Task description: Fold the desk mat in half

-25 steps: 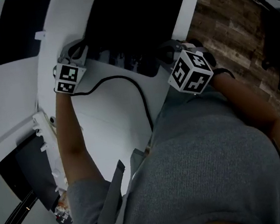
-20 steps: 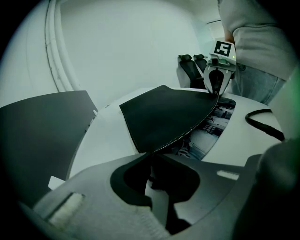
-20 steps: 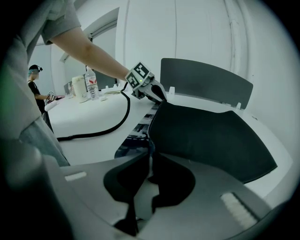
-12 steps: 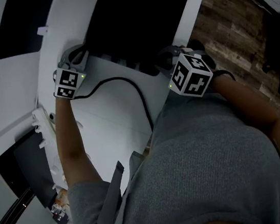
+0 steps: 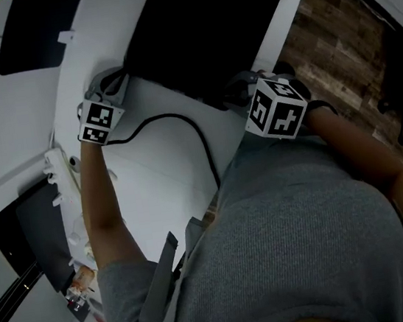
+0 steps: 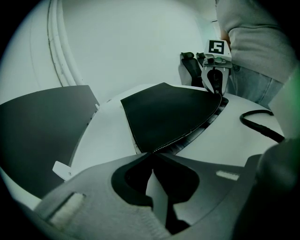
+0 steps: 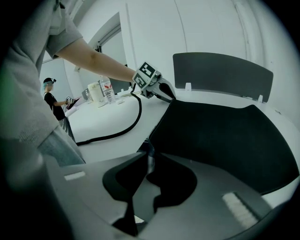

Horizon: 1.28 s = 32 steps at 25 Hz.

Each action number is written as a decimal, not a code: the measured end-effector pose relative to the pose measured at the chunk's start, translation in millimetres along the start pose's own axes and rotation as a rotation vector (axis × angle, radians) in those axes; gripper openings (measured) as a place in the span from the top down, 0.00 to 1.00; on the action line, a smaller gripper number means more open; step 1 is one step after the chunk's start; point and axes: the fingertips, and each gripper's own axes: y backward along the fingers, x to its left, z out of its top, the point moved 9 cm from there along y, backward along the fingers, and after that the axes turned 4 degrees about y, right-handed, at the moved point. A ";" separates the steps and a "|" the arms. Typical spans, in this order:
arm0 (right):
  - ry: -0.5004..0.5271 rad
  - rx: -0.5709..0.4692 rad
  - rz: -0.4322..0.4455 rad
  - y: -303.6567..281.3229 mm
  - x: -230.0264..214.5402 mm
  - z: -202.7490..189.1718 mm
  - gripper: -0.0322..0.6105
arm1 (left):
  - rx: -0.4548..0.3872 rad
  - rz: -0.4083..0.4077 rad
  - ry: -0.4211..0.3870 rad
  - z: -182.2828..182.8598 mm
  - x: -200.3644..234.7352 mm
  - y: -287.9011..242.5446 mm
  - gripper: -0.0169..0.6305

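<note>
The black desk mat lies on the white desk, with both grippers at its near edge. My left gripper is shut on the near left corner; its jaws have just been closing. A stitched edge runs from there to the right gripper, and a striped layer shows beneath it. My right gripper pinches the near right corner; its jaws have just been opening a little, with the corner still between them. The left gripper shows across the mat.
A black cable loops over the desk between my arms. A dark upright panel stands behind the mat, and another dark panel sits to the left. Bottles and cups stand far off, near a person. Brick-patterned floor lies to the right.
Both grippers have shifted slightly up the picture with the mat's near edge. The pale strip that showed under that edge is no longer visible in the head view.
</note>
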 end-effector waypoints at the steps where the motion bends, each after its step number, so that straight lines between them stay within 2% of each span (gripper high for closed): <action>1: -0.001 -0.003 0.022 0.6 -0.8 -0.2 0.87 | 0.008 0.009 0.014 0.3 -1.3 1.0 0.94; 5: -0.041 -0.025 0.119 7.2 -7.5 -1.0 0.84 | 0.041 0.065 0.052 1.8 -15.3 7.8 0.94; 7: -0.053 -0.054 0.152 11.4 -12.5 0.1 0.84 | 0.019 0.127 0.096 1.4 -21.6 16.3 0.94; 11: -0.071 -0.119 0.221 21.7 -21.5 1.0 0.84 | -0.089 0.334 0.221 11.8 -38.2 41.5 0.94; 16: -0.039 -0.176 0.334 35.7 -32.9 6.4 0.84 | -0.220 0.562 0.363 58.2 -64.3 60.7 0.94; 17: -0.027 -0.189 0.342 38.3 -35.6 8.1 0.86 | -0.234 0.598 0.381 67.6 -68.8 64.0 0.94; 18: -0.011 -0.204 0.346 41.0 -38.0 9.9 0.93 | -0.245 0.631 0.400 77.6 -73.7 67.8 0.94; 22: 0.054 -0.286 0.323 57.3 -53.7 20.3 0.95 | -0.293 0.774 0.481 119.4 -86.9 83.2 0.94; 26: 0.106 -0.390 0.227 81.9 -76.8 34.9 0.95 | -0.365 0.902 0.594 158.6 -96.9 93.5 0.94; 29: 0.132 -0.471 0.171 103.4 -91.0 47.4 0.95 | -0.413 0.975 0.611 185.4 -107.8 94.3 0.94; 32: 0.141 -0.580 0.130 125.9 -101.5 64.8 0.95 | -0.386 1.019 0.622 206.5 -116.2 84.5 0.97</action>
